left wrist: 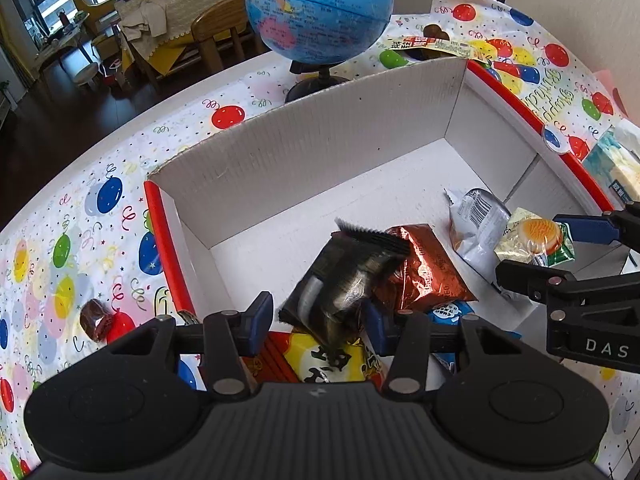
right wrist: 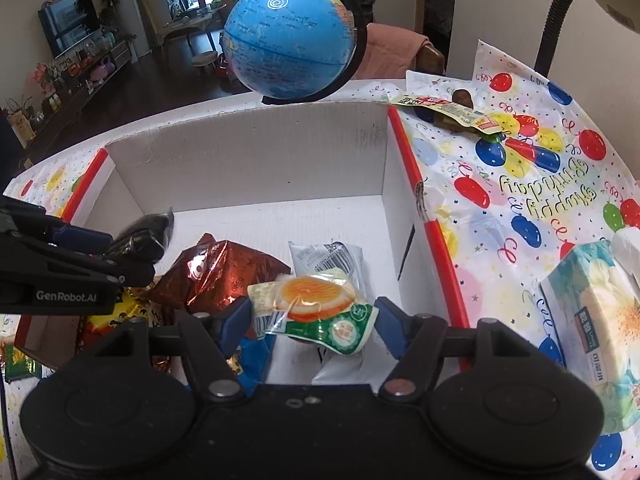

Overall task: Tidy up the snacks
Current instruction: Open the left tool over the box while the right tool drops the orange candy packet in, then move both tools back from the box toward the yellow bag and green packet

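Observation:
A white cardboard box [left wrist: 320, 140] with red edges stands on the balloon-print tablecloth. Over its near end my left gripper [left wrist: 320, 316] is open. A blurred black snack packet [left wrist: 340, 280] hangs between the pads, against the right one and apart from the left. My right gripper [right wrist: 310, 316] is shut on an orange-and-green packet [right wrist: 316, 304], low over the box's right side. In the box lie a copper foil packet [right wrist: 224, 276], a silver-white packet [right wrist: 328, 258], a yellow packet [left wrist: 332, 360] and a blue one [left wrist: 448, 314].
A blue globe [left wrist: 320, 8] stands behind the box. A long snack packet [right wrist: 444, 114] lies at the back right. A tissue box [right wrist: 592, 320] sits to the right. A small brown wrapped sweet [left wrist: 94, 318] lies left of the box, near the table's curved edge.

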